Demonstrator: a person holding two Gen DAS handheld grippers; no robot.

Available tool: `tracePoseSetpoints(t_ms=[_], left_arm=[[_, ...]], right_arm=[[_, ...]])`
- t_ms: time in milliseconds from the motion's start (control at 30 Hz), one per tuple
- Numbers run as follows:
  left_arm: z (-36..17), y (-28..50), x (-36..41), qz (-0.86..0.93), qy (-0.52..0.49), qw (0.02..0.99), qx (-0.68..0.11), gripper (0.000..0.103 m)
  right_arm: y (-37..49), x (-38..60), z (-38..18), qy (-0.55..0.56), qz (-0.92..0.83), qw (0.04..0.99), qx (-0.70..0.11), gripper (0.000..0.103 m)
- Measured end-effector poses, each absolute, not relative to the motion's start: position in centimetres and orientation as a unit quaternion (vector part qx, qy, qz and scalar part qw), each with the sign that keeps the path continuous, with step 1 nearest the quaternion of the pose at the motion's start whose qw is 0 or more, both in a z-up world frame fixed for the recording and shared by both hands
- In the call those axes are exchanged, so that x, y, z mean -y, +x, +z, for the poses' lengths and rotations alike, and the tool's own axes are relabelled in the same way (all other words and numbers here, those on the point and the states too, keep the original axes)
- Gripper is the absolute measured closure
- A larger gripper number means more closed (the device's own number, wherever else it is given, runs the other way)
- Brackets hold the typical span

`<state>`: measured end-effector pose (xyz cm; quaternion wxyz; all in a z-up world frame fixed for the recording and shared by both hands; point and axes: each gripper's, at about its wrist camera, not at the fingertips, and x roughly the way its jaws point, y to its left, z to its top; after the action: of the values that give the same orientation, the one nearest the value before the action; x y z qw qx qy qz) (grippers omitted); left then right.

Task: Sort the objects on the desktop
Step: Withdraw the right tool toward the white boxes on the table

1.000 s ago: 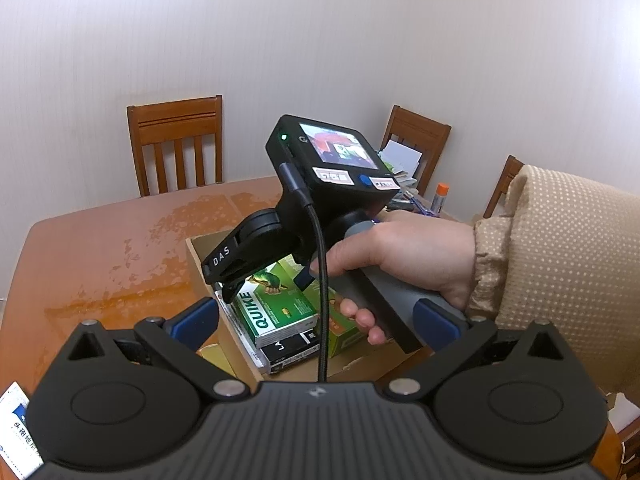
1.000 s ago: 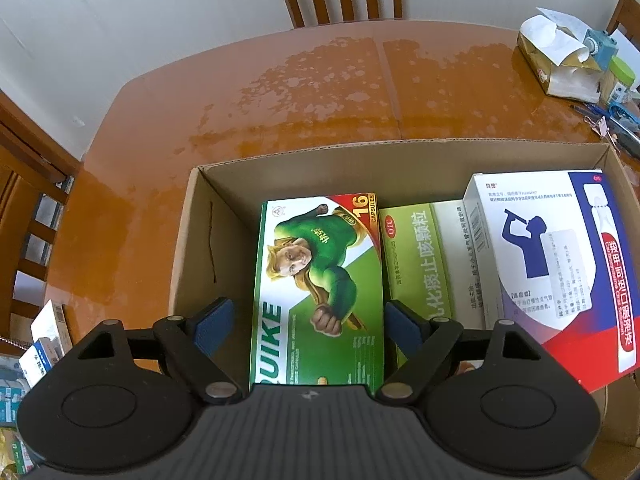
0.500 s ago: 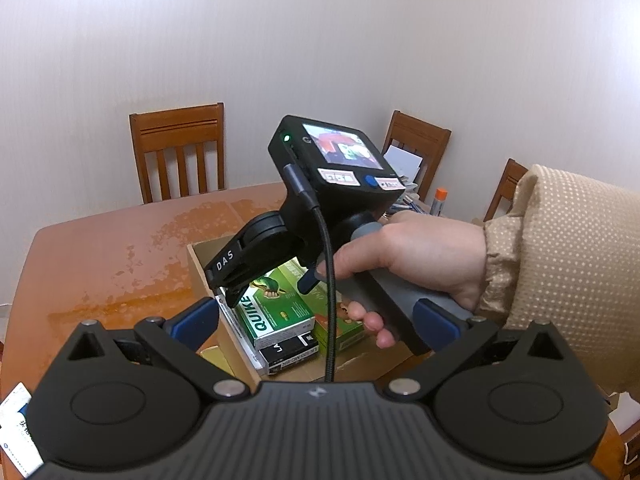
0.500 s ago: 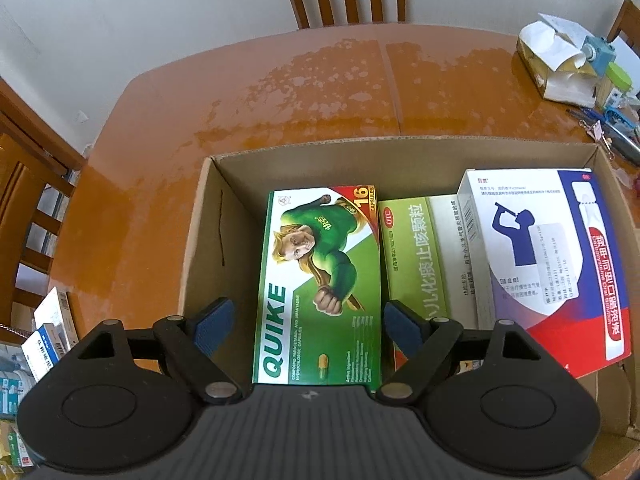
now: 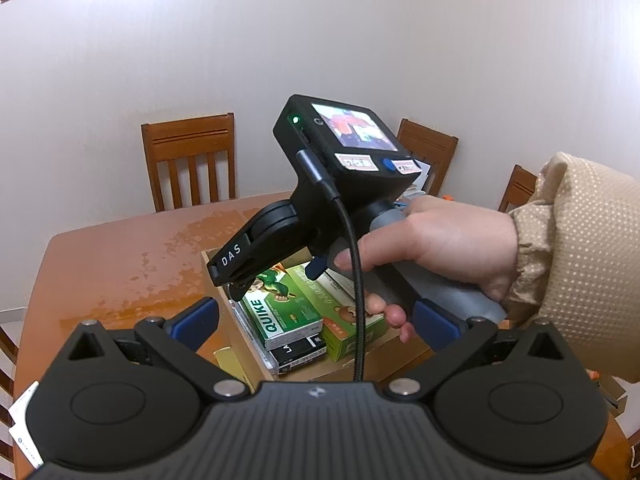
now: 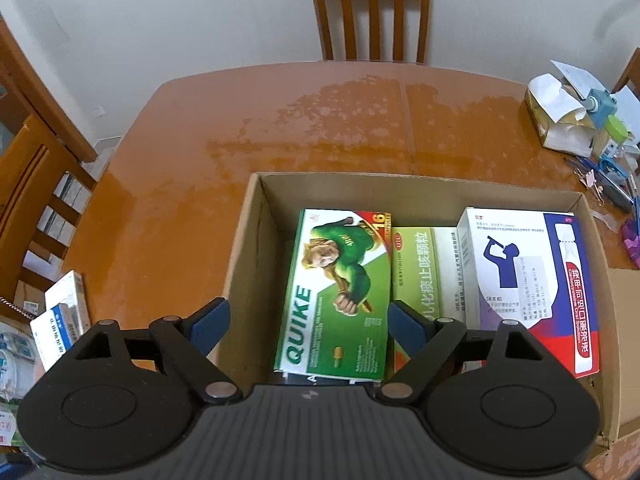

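Observation:
An open cardboard box [image 6: 256,220] [image 5: 218,276] stands on the orange wooden table [image 6: 320,120]. Inside it lie a green QUIKE box [image 6: 336,292] [image 5: 280,316] on a black box [image 5: 296,354], a light green box [image 6: 416,268] and a white, blue and red box [image 6: 532,276]. My right gripper [image 6: 308,320] [image 5: 272,272], held by a hand [image 5: 432,244], hangs over the QUIKE box. Its jaws are opening and the pads stand clear of the box. My left gripper [image 5: 316,320] is open and empty, set back from the cardboard box.
Small white and blue medicine boxes [image 6: 64,312] lie at the table's left edge. A tissue pack [image 6: 560,116], clips and pens [image 6: 604,184] crowd the right side. Wooden chairs [image 6: 368,12] stand around the table. A beige sleeve [image 5: 580,264] fills the right of the left wrist view.
The right gripper has risen above the cardboard box, so more table and chair show. Its fingers stand slightly wider. The left gripper has hardly moved.

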<state>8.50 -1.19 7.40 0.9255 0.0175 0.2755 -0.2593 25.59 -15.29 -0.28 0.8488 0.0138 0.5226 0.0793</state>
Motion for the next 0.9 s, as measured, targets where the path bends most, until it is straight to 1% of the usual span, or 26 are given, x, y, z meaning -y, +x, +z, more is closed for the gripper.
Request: tracePoseSetpoints(t_ms=[233, 300, 467, 633, 900], left_arm=[[7.6, 7.5, -0.2, -0.238, 0.014, 0.933, -0.270, 0.000], [7.5, 7.1, -0.8, -0.226, 0.011, 0.935, -0.271, 0.000], [6.6, 6.4, -2.5, -0.198, 0.005, 0.938, -0.285, 0.000], [5.4, 5.3, -4.8, -0.172, -0.010, 0.938, -0.300, 0.000], [3.4, 3.2, -8.5, -0.138, -0.030, 0.936, -0.323, 0.000]], right_arm=[[24.4, 12.7, 1.8, -0.014, 0.116, 0.856, -0.504, 0.012], [24.0, 11.5, 2.6, -0.022, 0.138, 0.859, -0.492, 0.010], [22.6, 7.9, 3.6, -0.034, 0.217, 0.858, -0.465, 0.010], [22.0, 3.7, 2.9, -0.072, 0.265, 0.839, -0.469, 0.010], [21.7, -1.5, 0.4, -0.086, 0.317, 0.804, -0.496, 0.010]])
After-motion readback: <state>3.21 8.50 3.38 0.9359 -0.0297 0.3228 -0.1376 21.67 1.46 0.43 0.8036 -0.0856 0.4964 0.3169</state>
